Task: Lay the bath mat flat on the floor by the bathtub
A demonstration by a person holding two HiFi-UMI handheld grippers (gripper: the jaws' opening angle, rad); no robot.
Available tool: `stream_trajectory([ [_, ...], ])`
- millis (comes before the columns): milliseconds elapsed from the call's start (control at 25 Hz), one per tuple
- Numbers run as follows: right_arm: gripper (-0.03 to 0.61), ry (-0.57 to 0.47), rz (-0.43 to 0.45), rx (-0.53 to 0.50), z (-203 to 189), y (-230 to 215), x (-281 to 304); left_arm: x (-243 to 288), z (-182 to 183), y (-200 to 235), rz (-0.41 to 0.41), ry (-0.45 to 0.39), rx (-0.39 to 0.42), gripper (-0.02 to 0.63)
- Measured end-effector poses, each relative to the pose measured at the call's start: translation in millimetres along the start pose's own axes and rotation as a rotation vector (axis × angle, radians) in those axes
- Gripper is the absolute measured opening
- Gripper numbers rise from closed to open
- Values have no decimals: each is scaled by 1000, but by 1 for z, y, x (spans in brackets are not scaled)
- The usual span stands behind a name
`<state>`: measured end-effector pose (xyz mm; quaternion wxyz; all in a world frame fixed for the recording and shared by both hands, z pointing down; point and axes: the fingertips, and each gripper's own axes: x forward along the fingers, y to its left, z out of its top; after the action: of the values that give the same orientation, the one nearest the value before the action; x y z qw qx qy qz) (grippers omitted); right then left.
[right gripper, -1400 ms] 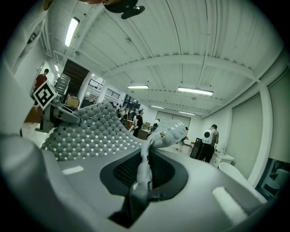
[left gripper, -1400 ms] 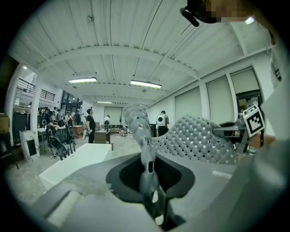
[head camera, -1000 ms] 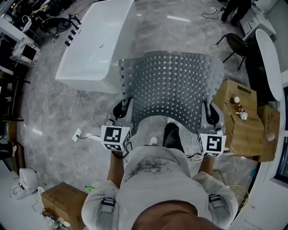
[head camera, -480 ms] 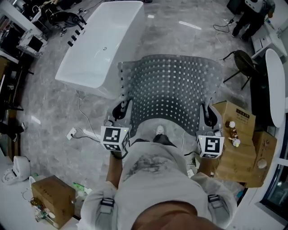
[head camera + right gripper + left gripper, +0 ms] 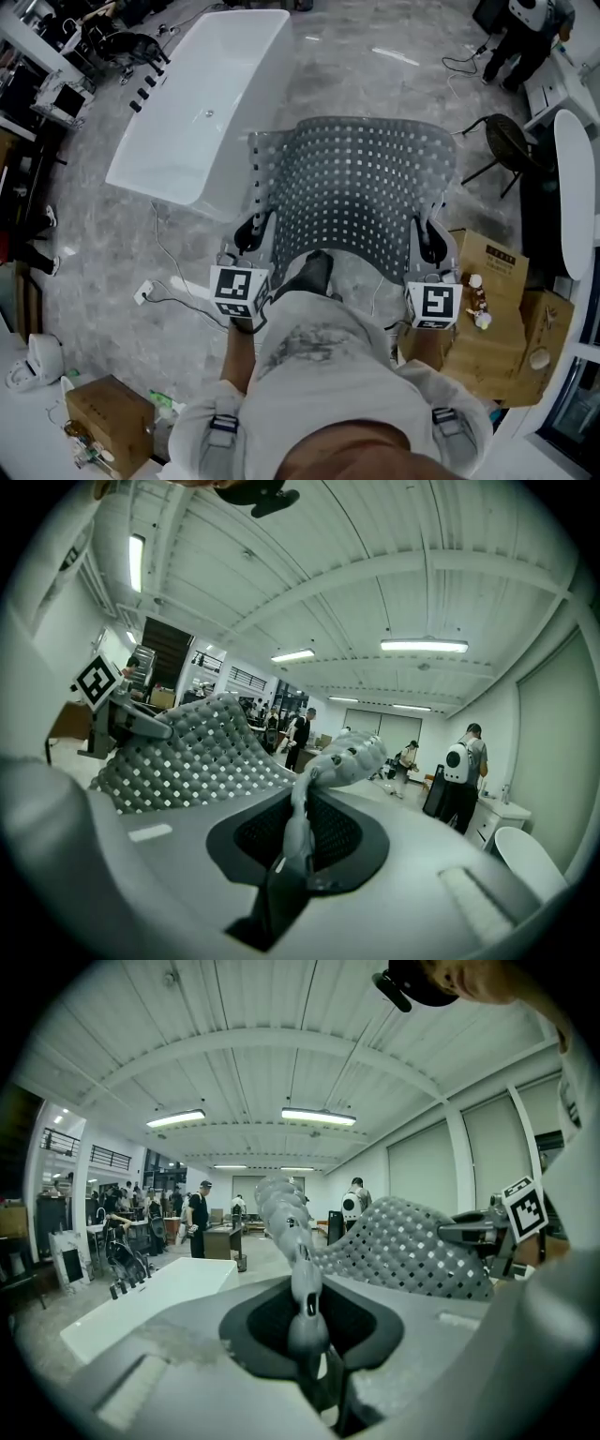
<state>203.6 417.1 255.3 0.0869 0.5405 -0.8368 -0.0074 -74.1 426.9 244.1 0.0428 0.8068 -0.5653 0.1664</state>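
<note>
I held the mat [image 5: 361,192] spread in the air above the floor [image 5: 103,244]. My left gripper [image 5: 251,230] was clamped on its left edge and my right gripper [image 5: 427,239] on its right edge. It hung beside the tub's [image 5: 202,103] near end.

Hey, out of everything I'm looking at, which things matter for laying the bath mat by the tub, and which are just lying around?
For the job:
- bath mat, gripped by the left gripper and right gripper
- bathtub
- floor

Just lying about:
- cardboard boxes
- black chair
- power strip
</note>
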Motion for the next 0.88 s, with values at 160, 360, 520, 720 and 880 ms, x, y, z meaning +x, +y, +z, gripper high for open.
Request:
stream_trajectory([
  [160,43,-1,-8,11,-7,-29,35,50,5,7,-7,3,6,54],
  [360,43,18,-4,28,-16,-62,98,116,14,28,1,12,5,54],
  [520,43,56,13,49,-23,-90,160,177,24,51,13,40,11,54],
  [720,43,89,25,67,-28,-109,229,238,35,84,26,72,20,54],
  [880,43,100,26,84,-34,-119,274,279,37,107,20,85,32,54],
])
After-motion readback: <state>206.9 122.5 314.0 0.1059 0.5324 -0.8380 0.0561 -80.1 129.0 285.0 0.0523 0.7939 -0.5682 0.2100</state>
